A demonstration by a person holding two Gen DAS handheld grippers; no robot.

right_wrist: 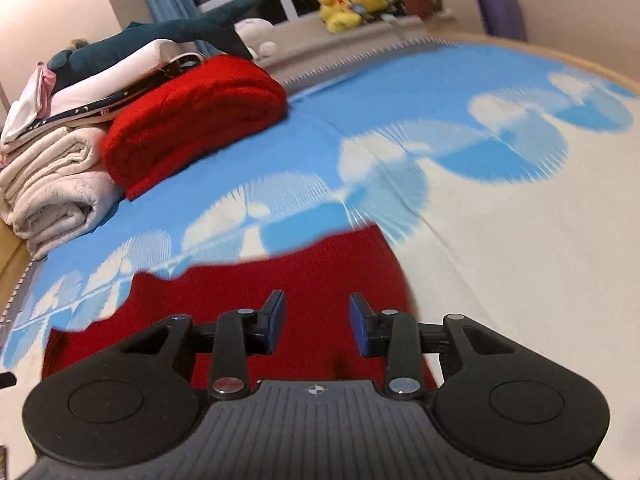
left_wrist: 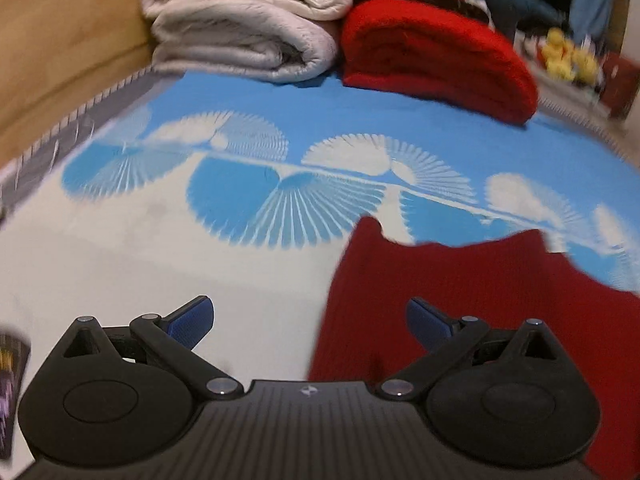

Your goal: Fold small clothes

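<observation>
A small dark red knit garment (left_wrist: 472, 296) lies flat on the blue and white bedspread (left_wrist: 240, 120). In the left wrist view it sits at the lower right. My left gripper (left_wrist: 310, 322) is wide open and empty, over the garment's left edge, with its right finger above the cloth. In the right wrist view the garment (right_wrist: 248, 288) fills the lower middle. My right gripper (right_wrist: 316, 326) is open and empty, hovering just above the garment's right part.
A folded bright red blanket (left_wrist: 436, 56) and folded cream blankets (left_wrist: 244, 24) are stacked at the far side of the bed. A shark plush (right_wrist: 168, 32) lies on the pile. Yellow plush toys (right_wrist: 352, 0) sit on the sill. A wooden bed frame (left_wrist: 60, 40) runs along the left.
</observation>
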